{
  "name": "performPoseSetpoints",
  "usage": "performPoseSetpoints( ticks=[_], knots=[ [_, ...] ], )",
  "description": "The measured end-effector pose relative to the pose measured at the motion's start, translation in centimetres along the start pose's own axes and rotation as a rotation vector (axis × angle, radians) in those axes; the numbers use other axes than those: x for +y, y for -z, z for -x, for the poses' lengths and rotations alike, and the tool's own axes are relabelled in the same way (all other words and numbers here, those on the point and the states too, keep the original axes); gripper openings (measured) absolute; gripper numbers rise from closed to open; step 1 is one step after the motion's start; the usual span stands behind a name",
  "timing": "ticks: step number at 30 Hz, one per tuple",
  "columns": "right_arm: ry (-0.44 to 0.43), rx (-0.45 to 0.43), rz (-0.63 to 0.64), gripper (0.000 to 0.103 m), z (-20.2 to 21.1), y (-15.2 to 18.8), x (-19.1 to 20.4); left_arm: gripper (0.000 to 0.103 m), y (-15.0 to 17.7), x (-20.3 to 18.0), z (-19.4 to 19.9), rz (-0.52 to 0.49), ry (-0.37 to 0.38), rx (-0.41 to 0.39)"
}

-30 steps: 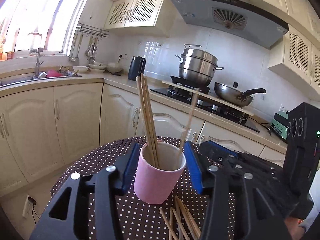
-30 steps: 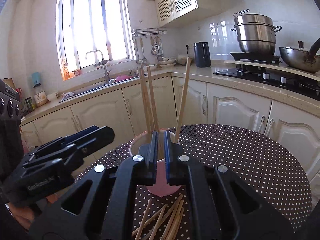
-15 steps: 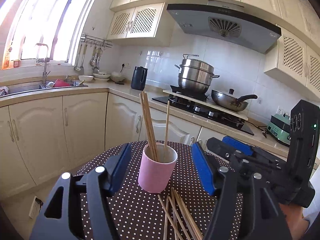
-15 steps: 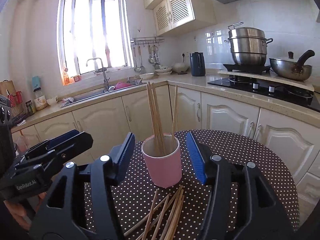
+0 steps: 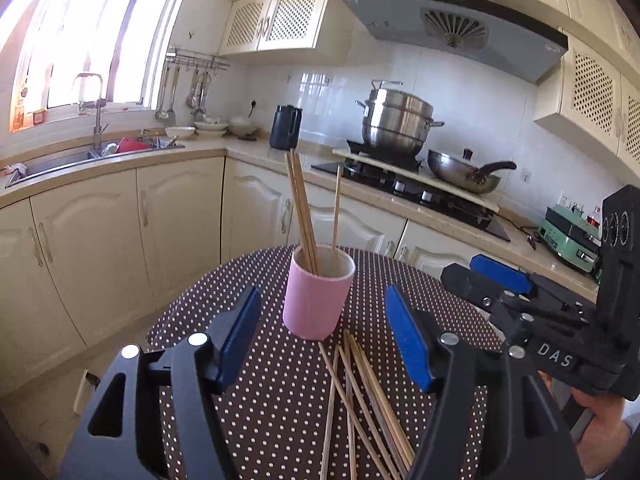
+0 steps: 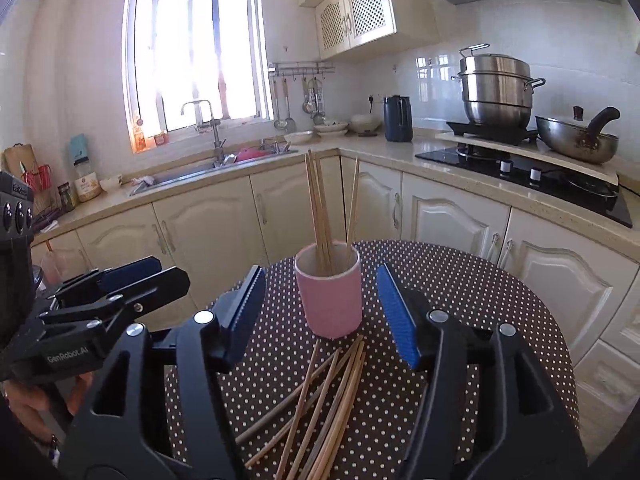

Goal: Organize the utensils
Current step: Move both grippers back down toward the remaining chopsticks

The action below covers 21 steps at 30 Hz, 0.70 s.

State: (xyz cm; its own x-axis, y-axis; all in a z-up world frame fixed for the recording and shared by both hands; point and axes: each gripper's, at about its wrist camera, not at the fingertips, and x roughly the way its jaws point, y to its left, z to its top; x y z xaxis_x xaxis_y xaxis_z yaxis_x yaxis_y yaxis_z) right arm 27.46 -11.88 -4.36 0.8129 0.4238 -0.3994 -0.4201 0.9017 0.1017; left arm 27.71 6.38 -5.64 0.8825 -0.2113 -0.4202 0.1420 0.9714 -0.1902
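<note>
Table [image 5: 240, 304] with dotted cloth, pink cup [image 5: 318, 298] upright at centre, both grippers short of it.
Left gripper [image 5: 324, 336] and right gripper [image 6: 320, 312]: jaws spread wide, empty. Chopsticks in cup [image 6: 322, 208] lean on its rim; loose chopsticks [image 6: 328, 396] lie just before the cup.

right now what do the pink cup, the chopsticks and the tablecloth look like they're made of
Pink cup: probably ceramic or matte plastic; smooth, dull pink outside, off-white inside, thick rim, no glare.
Chopsticks: likely bamboo or wood; pale tan, unlacquered, thin straight sticks.
Tablecloth: looks like fabric or vinyl; brown with white dots, lying flat over the round table edge. Which one cannot be told.
</note>
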Motion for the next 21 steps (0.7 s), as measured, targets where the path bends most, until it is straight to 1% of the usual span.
performPoseSetpoints(
  ticks=[3,10,14,17,19,21],
  knots=[
    [-0.001,0.040,0.006,0.058,-0.1,0.9,-0.1,0.064,0.7,0.0,-0.6,0.002,-0.011,0.043],
    [-0.004,0.141,0.015,0.058,-1.1,3.4,-0.4,0.064,3.0,0.3,-3.3,0.004,-0.035,0.191],
    [-0.008,0.215,0.008,0.058,-2.3,4.8,-1.1,0.064,4.3,0.7,-4.8,0.009,-0.021,0.270],
    [-0.011,0.276,-0.012,0.058,-3.2,5.6,-1.8,0.064,5.4,0.9,-6.3,0.002,-0.023,0.353],
    [-0.007,0.324,-0.024,0.058,-3.9,6.1,-2.3,0.064,6.2,1.3,-7.4,0.000,-0.048,0.408],
    [-0.010,0.354,-0.032,0.058,-4.3,6.4,-2.8,0.064,6.8,1.7,-8.5,0.021,-0.035,0.450]
  ],
)
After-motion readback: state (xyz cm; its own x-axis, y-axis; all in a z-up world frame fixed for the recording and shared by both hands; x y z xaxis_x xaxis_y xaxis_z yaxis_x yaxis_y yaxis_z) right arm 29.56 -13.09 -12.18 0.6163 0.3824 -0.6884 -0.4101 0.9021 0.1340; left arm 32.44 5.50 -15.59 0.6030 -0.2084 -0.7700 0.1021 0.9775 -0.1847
